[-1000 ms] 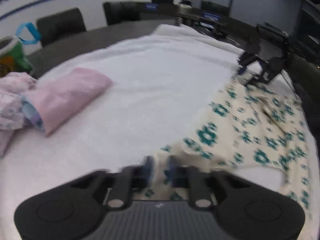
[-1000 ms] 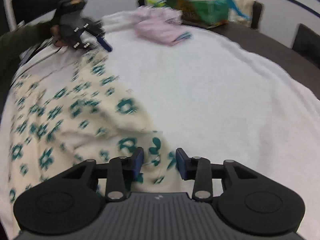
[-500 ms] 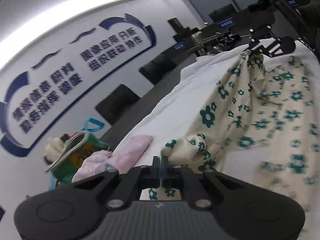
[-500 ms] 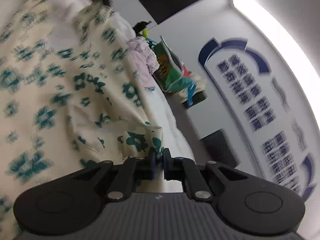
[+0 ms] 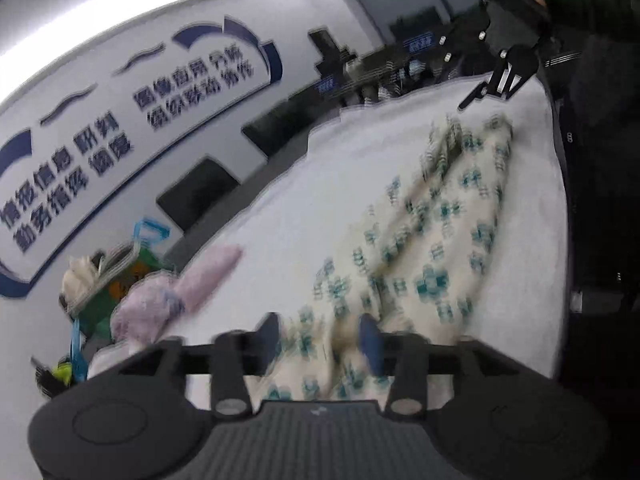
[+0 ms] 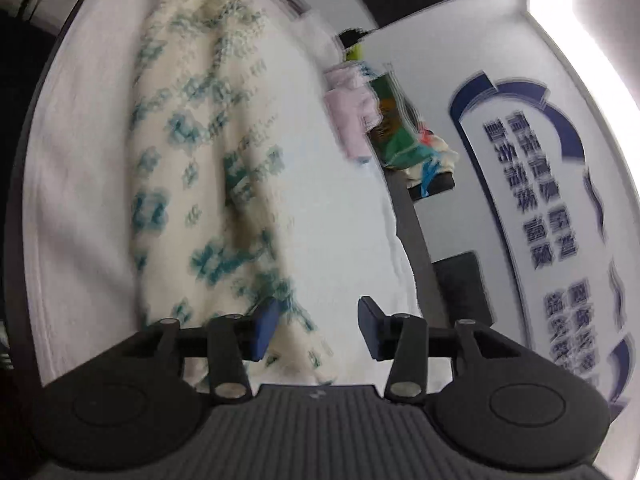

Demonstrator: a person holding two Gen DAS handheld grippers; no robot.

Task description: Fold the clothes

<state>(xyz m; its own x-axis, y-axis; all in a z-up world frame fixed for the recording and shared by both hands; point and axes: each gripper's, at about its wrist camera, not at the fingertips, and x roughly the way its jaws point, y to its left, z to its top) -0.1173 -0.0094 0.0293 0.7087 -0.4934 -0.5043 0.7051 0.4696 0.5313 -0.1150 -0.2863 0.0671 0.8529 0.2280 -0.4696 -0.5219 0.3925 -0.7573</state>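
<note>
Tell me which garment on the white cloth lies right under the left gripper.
The cream garment with teal flowers, spread out beneath the open left gripper. The folded pink garment lies off to one side, by the green bag.

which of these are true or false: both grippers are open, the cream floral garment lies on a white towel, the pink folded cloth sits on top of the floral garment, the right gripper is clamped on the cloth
1. Both grippers are open: true. The left gripper and right gripper both have their jaws spread.
2. The cream garment with teal flowers lies on the white towel covering: true.
3. The pink folded cloth sits on the floral garment: false. It lies apart, beside the green bag.
4. The right gripper is clamped on cloth: false. It grips nothing.
</note>
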